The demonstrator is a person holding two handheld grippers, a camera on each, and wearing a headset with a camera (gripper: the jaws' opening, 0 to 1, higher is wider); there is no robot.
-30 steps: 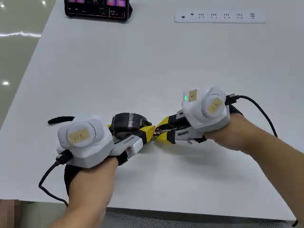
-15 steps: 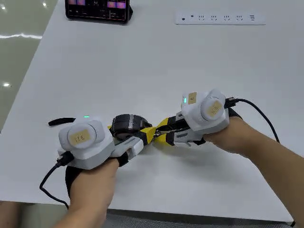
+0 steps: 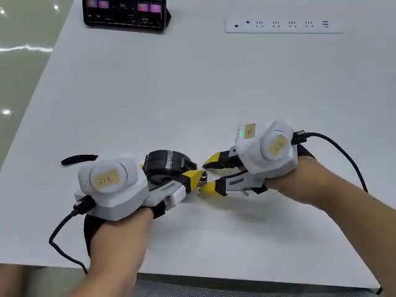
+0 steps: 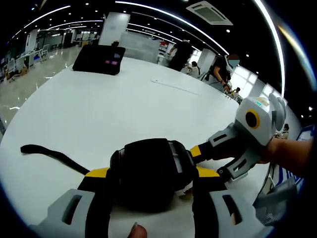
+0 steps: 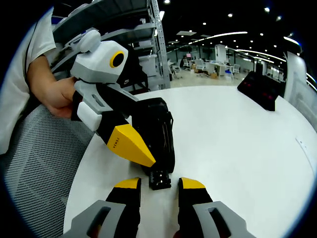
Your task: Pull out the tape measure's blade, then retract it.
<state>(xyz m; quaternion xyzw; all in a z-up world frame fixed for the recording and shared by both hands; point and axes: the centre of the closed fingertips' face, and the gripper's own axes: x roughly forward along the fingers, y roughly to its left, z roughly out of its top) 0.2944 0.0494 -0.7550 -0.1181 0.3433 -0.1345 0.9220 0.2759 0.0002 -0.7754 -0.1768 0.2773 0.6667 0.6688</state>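
The black tape measure [image 3: 166, 162] rests on the white table [image 3: 185, 86], and my left gripper [image 3: 170, 171] is shut on its case. In the left gripper view the case [image 4: 148, 171] sits between both yellow-tipped jaws. Its black wrist strap [image 3: 77, 159] trails off to the left. My right gripper [image 3: 211, 175] faces the left one from the right, jaws open. In the right gripper view the blade's small black end hook [image 5: 159, 179] lies between the parted fingertips [image 5: 128, 183] with a gap on each side. No blade is drawn out.
A black tablet-like screen [image 3: 127, 12] stands at the table's far edge, and a white power strip [image 3: 284, 25] lies at the back right. The table's left edge [image 3: 34, 93] drops to a glossy floor. Black cables [image 3: 334, 145] trail from both grippers.
The right gripper's jaws, shut at the tape measure's mouth before, now stand apart. The left gripper and the tape measure have stayed put.
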